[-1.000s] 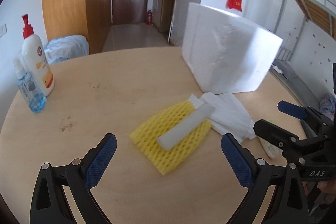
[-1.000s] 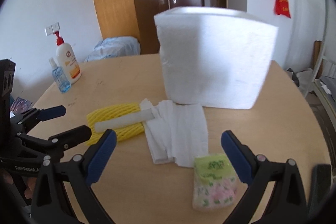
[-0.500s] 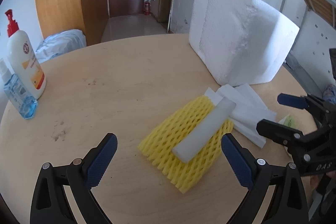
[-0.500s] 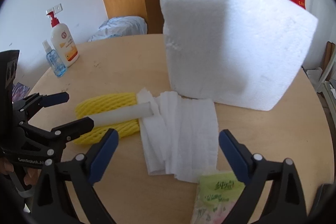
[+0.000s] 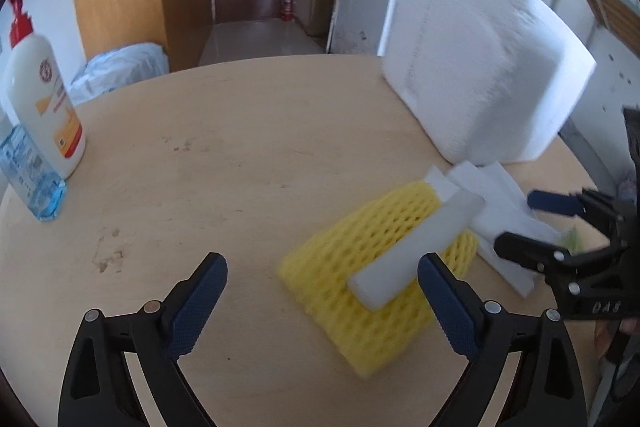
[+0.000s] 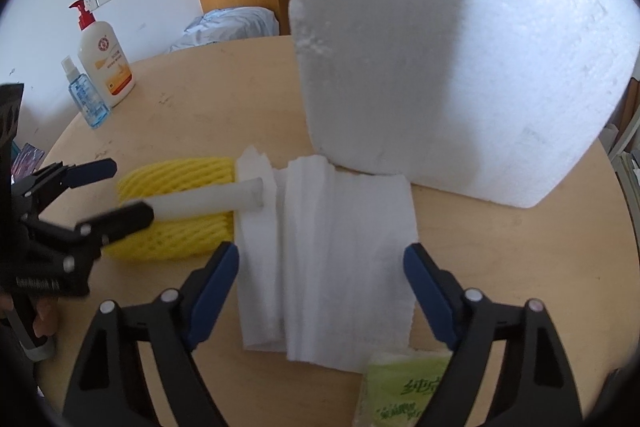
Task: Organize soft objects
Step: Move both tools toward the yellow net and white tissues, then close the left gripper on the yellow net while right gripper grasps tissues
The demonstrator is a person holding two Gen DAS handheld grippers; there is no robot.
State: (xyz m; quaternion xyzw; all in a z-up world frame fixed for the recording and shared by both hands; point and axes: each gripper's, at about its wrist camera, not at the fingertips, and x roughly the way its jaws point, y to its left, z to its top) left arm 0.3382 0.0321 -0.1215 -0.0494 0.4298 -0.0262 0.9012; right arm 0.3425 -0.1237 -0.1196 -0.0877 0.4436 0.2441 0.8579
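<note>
Starting at the far left of the worktop (image 5: 248,147), the lotion bottle (image 5: 40,99) and the small blue spray bottle (image 5: 28,179) stand touching at about nine o'clock in the left wrist view, well apart from the soft things, so they need no attention. Next comes the left gripper (image 5: 320,301), its jaws spread wide and holding nothing, low over the wood with the yellow foam net (image 5: 360,291) at about two o'clock from its centre and the white foam stick (image 5: 416,251) lying slantwise on top of the net. For a clean pick I judge the left gripper should shift rightward until the stick sits between the pads, then close across the stick's short width, not along it, pressing lightly, since the foam will crush and the net beneath may lift with it. Further right, the white tissue sheets (image 6: 332,255) lie flat, one edge tucked under the stick's end and the far edge touching the big polystyrene block (image 6: 460,59) at twelve o'clock. The right gripper (image 6: 320,291) hovers over these sheets, its jaws also wide apart and empty; thin paper gives no edge, so pinching a raised fold looks wiser. At five o'clock, the green tissue pack (image 6: 404,391) lies just beside the sheets.
</note>
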